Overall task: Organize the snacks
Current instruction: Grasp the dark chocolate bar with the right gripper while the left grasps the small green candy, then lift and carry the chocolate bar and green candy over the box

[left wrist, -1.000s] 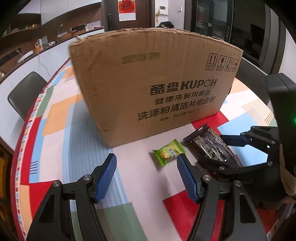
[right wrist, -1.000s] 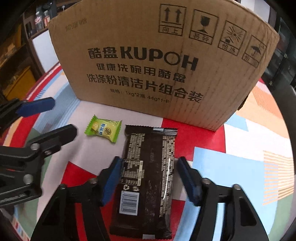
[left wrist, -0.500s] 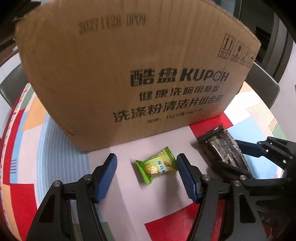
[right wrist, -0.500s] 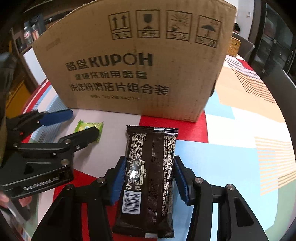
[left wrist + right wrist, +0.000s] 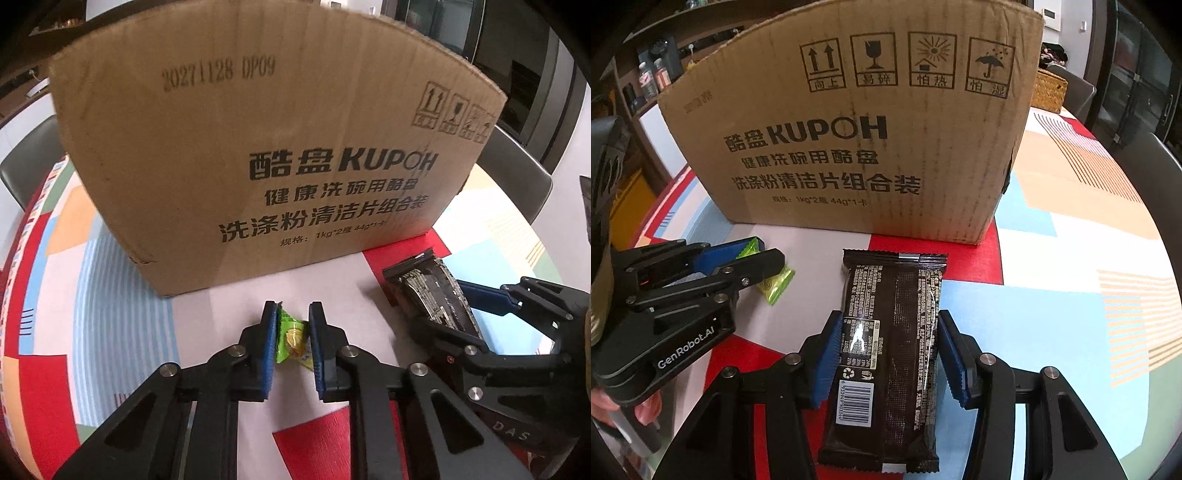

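Left wrist view: the left gripper (image 5: 292,334) sits low over the table (image 5: 110,295), its blue-padded fingers (image 5: 269,332) clenched on a green candy (image 5: 291,338). The candy wrapper is bright green with a yellow round motif; it stands on edge between the pads, one crimped end projecting forward toward the cardboard box (image 5: 273,147). The right gripper (image 5: 461,314) enters from the right of this view, angled across the table.

Right wrist view: the right gripper (image 5: 886,350) is level with the table surface, its two pads set against the long edges of a dark chocolate bar (image 5: 890,350), apparently grasping it. The bar lies flat, lengthwise toward the box and just short of it, back side up. Its wrapper is dark brown and glossy, with fine white print too small to read, a white barcode panel and a recycling mark. The left gripper (image 5: 764,254) body carries the lettering "GenRobot.AI".

The box stands upright on the multicoloured tablecloth, directly behind both snacks. Printed on it: "KUPOH", Chinese text, "1kg*2", the stamp "20271128 DP09", and four handling pictograms (arrows up, fragile glass, sun, umbrella).
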The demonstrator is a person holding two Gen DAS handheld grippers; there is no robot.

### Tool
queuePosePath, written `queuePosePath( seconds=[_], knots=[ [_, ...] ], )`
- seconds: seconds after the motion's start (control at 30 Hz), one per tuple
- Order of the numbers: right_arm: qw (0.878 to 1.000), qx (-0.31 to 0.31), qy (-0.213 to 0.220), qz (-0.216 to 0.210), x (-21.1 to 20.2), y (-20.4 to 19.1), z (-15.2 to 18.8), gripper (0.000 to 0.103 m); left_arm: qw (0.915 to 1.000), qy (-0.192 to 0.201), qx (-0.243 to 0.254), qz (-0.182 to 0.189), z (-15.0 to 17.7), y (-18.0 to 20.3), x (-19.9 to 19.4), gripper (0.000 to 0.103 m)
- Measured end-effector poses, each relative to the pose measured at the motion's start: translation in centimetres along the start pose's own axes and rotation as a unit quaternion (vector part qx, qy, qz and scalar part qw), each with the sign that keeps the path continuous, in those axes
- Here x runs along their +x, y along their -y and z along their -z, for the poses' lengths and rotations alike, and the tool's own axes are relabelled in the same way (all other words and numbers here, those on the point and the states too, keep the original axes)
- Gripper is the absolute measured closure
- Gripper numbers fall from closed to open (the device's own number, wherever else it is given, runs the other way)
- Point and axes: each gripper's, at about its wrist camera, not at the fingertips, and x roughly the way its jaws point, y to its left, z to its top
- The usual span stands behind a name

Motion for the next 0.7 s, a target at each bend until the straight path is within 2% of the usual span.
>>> queuePosePath(
  seconds=[0.33, 0.7],
  knots=[
    [1.0, 0.002, 0.017, -0.01, -1.9, 0.7, 0.2, 0.052, 0.9997, 0.025, -0.003, 0.003, 1.4, 0.8, -3.1, 0.09],
    [0.998, -0.005, 0.055, -0.022, -5.4, 1.6, 0.5, 0.052, 0.9976, 0.068, -0.012, 0.003, 0.9, 0.9, -7.4, 0.09]
  ],
)
